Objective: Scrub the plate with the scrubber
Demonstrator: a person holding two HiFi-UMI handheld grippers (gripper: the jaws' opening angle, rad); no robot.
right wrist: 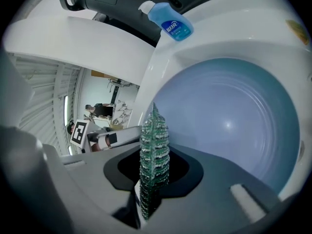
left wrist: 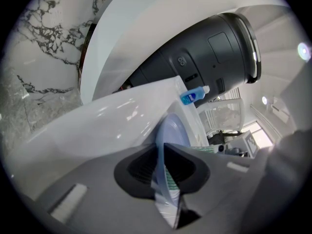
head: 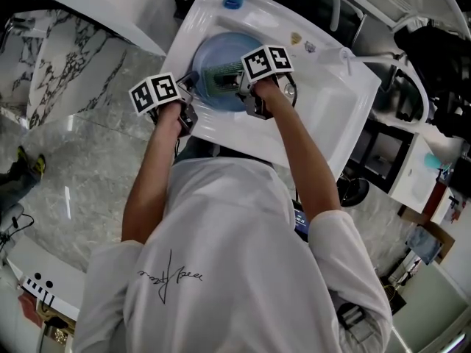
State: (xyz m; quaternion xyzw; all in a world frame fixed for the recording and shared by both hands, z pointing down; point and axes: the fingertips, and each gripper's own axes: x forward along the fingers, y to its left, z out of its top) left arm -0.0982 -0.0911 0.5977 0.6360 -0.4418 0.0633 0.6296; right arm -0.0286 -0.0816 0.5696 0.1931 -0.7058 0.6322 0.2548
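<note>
White-shirted person [head: 221, 256] at sink [head: 335, 105]: scrubbing step in hand.
Left gripper [left wrist: 163, 174] clamps blue plate [right wrist: 234, 116] by its rim, in the basin; right gripper [right wrist: 152, 179] clamps green scrubber [right wrist: 154, 150] over it. Advise firm rim hold, overlapping circular strokes.

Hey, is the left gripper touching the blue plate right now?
Touching. The left gripper view shows the left gripper with its fingers shut on the plate, whose rim sits edge-on between them.
</note>
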